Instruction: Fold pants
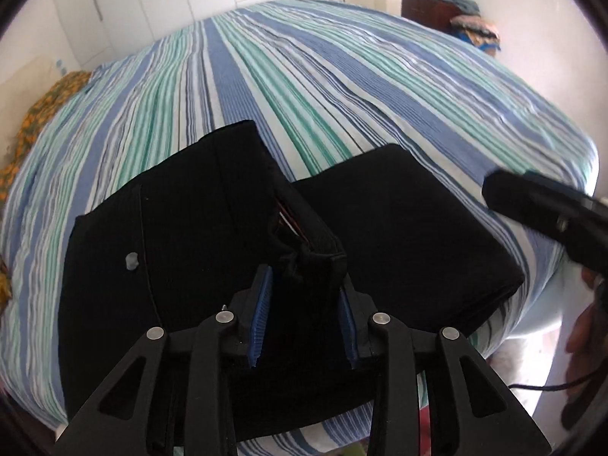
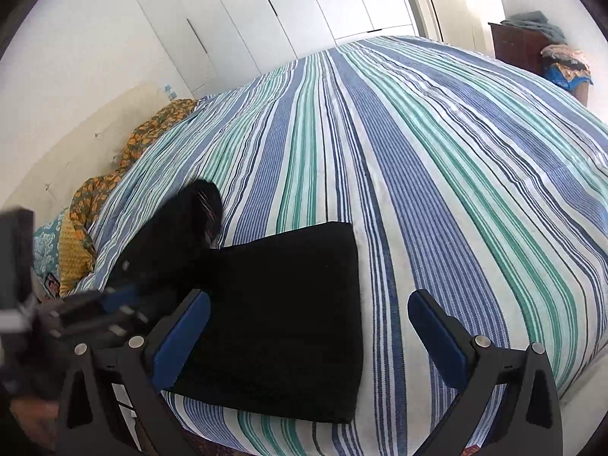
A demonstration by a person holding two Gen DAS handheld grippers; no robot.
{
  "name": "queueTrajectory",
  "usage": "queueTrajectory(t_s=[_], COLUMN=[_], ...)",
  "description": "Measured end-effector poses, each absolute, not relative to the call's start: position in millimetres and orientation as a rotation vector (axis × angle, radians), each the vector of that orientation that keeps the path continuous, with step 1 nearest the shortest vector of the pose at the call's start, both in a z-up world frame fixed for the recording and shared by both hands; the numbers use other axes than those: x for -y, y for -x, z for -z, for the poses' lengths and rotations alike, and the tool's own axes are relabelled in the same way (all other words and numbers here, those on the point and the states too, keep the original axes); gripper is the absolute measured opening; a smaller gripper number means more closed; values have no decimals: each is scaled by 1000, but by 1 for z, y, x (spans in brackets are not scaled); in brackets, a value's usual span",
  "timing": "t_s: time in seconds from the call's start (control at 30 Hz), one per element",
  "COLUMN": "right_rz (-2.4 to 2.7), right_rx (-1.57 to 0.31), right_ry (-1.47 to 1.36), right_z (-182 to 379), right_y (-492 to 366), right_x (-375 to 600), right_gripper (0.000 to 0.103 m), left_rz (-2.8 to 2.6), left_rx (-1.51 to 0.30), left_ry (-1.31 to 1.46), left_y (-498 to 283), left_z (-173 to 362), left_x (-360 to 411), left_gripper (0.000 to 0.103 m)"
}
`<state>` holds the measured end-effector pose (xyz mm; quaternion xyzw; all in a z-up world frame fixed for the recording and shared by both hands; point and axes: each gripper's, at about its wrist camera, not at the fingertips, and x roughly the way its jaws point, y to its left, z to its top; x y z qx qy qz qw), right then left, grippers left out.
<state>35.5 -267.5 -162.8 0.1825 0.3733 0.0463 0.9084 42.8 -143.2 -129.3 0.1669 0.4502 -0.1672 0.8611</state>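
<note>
Black pants [image 2: 288, 323] lie partly folded at the near edge of the bed [image 2: 437, 152], on its blue, green and white striped cover. Left gripper [image 1: 304, 304] has a bunched fold of the black fabric between its blue pads, jaws narrowed and pressing on it. Right gripper [image 2: 307, 334] hovers just above the flat folded part, jaws spread wide and holding nothing.
</note>
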Motion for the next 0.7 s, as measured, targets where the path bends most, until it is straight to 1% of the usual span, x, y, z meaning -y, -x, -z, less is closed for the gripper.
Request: queueTrajectory(t_s=[0.1,0.13,0.17,0.23,0.3,0.4,0.43,0.47,0.5,0.53,0.57,0.63,0.7], right_rz=[-66,-54,-38,-13,-14,-57,-78,-103,-131,-159,-192,-273,-384], right_rx=[-739,-731,-721,-687,-655,-658,-669,-680,-690,-699,-703,-708,-751], right_ry=[-419,-439,-456,-473,-468,-471,-482,-494,-502,-507,-510,-520,-556], right_z=[158,158,157,152,147,147,149,150,151,151,150,145,145], right_y=[-30,-28,-27,-25,-23,-25,-26,-28,-29,-30,-30,-34,-49], right_x=[281,286,290,297,298,295,293,291,289,286,283,276,268], right_gripper=[103,103,103,103,103,103,103,103,103,103,103,103,103], left_rz=[433,443,440,400,300,70,13,-26,-39,-41,-33,43,56], left_rx=[-878,-852,-821,-770,-755,-778,-804,-836,-860,-886,-916,-993,-1009], left_ry=[-323,-293,-263,-187,-99,-28,-16,4,19,22,12,5,-14], left_y=[-21,-15,-10,-12,-20,-40,-48,-52,-55,-57,-57,-66,-66], left_z=[94,77,61,36,23,35,46,57,69,83,97,128,145], left_x=[136,126,115,83,37,-25,-42,-58,-67,-70,-67,-47,-26], left_gripper=[59,72,80,84,84,83,76,68,67,65,57,48,49])
